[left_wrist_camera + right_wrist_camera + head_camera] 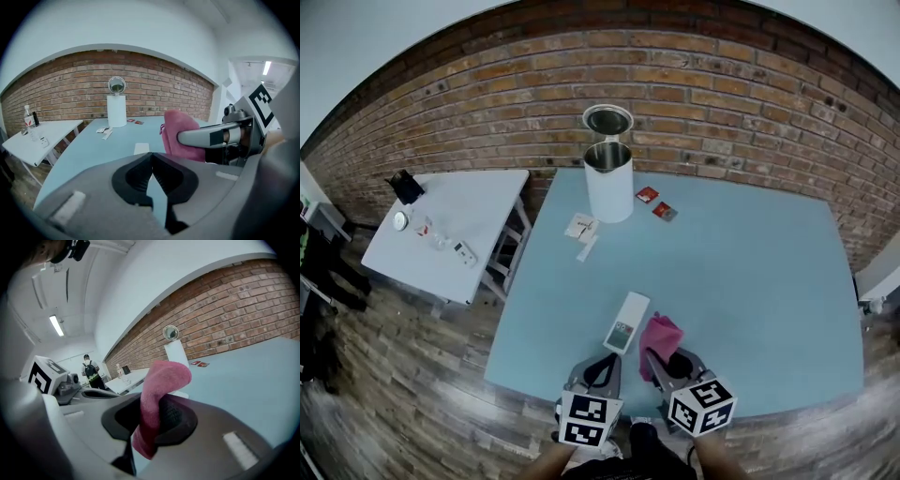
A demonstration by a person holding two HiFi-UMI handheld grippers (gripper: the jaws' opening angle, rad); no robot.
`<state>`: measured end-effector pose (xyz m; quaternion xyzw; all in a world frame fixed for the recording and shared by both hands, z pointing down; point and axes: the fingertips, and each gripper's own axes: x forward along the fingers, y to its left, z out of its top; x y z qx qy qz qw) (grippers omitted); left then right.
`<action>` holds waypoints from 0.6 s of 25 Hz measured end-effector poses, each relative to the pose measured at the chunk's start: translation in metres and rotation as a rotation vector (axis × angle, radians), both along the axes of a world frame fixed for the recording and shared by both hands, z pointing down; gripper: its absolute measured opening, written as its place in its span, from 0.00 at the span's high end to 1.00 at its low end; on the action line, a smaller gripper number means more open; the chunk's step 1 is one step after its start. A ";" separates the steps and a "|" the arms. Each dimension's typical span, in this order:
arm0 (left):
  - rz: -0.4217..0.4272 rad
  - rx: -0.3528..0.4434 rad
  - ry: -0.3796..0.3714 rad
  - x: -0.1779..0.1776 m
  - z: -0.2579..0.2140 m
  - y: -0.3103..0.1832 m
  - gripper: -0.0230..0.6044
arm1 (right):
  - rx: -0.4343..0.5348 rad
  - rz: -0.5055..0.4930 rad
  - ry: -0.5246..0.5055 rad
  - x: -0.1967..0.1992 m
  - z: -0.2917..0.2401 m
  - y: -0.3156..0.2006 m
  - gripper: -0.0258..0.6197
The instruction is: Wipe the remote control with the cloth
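The white remote control [627,322] lies flat on the pale blue table [750,281], near its front edge; the left gripper view shows it as a pale strip [141,148] ahead of the jaws. My left gripper [602,364] hangs just short of the remote's near end, raised off the table, its jaws shut [151,158] with nothing between them. My right gripper [661,364] is shut on a pink cloth [660,334] that sticks up out of the jaws [151,411] and folds over at the top [164,376]. The cloth [180,133] hangs just right of the remote.
A white cylindrical bin [608,178] with a round open lid stands at the table's far side. Two red packets [654,202] and some papers [583,228] lie near it. A white side table [450,230] with small items stands to the left. A person [90,371] stands far off.
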<state>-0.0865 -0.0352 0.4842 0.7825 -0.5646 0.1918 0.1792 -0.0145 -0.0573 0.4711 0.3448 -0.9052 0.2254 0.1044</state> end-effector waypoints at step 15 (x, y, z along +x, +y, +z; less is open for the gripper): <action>0.029 0.140 0.085 0.007 -0.043 0.051 0.96 | 0.134 0.113 0.126 -0.005 -0.032 0.067 0.84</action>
